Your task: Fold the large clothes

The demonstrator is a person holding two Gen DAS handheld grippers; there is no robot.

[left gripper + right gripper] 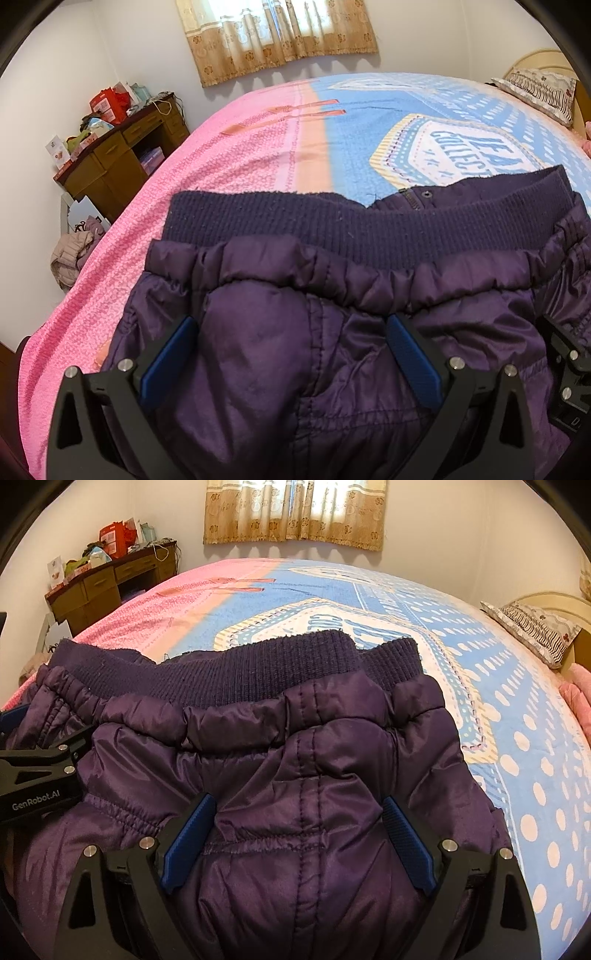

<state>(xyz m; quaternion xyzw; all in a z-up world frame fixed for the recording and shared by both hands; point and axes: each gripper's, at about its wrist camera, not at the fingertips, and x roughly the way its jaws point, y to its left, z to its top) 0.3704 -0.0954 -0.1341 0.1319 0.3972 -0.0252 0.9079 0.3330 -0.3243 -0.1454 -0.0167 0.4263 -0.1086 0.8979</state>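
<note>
purple jacket (295,369) | lies puffy on the bed (229,155) | left gripper (291,354) and right gripper (299,834): jaws wide open over it, gripping nothing | step: we think mid-fold | next: pinch cloth, fold over

Room evenly, softly lit; daylight glows through the curtain (277,33) at the far wall, which casts a scalloped shadow below its hem. Faint sheen on the purple jacket (295,775). Both views sharp, strongly bowed, with dark corners.
</note>
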